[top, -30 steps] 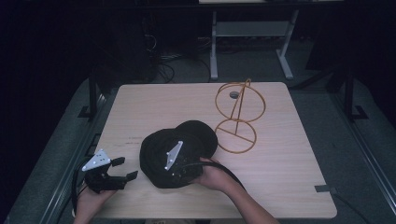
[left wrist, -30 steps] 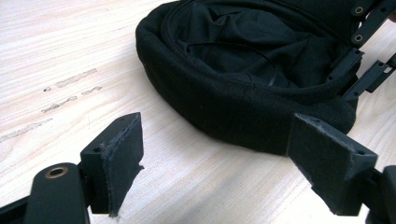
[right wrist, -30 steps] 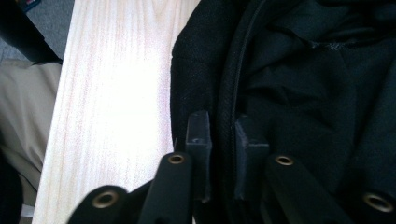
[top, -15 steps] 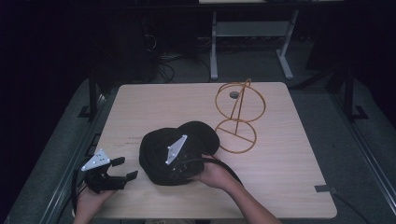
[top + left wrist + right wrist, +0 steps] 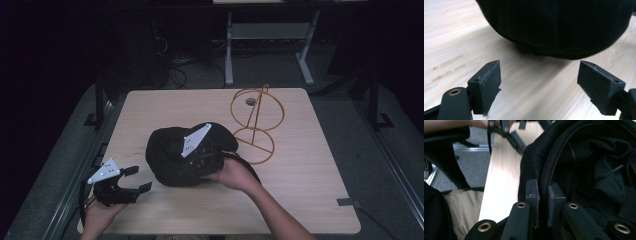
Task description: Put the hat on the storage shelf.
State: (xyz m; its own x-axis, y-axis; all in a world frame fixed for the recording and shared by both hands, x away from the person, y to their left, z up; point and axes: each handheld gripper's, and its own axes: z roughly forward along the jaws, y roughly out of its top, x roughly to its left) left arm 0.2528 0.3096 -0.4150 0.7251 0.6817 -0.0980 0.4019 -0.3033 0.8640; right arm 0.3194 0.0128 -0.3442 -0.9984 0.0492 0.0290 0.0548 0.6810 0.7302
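Two tools are on the desk [image 5: 310, 200]. Left tool [image 5: 135, 179] sits at the near-left edge, jaws wide apart and empty, just beside the black cap [image 5: 172, 155]. Right tool [image 5: 543, 205] pinches the cap's rim mid-desk. Gold wire stand [image 5: 256, 120] rises just right.

The black hat [image 5: 175, 157] fills the table [image 5: 310, 200] middle; the wire stand [image 5: 256, 120] blocks the far right; near-right corner lies bare.

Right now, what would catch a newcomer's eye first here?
A black fabric cap sits mid-table, its rim pinched between the jaws of the right gripper. Behind it stands a gold wire hoop stand. The left gripper rests open at the wooden table's near-left corner.
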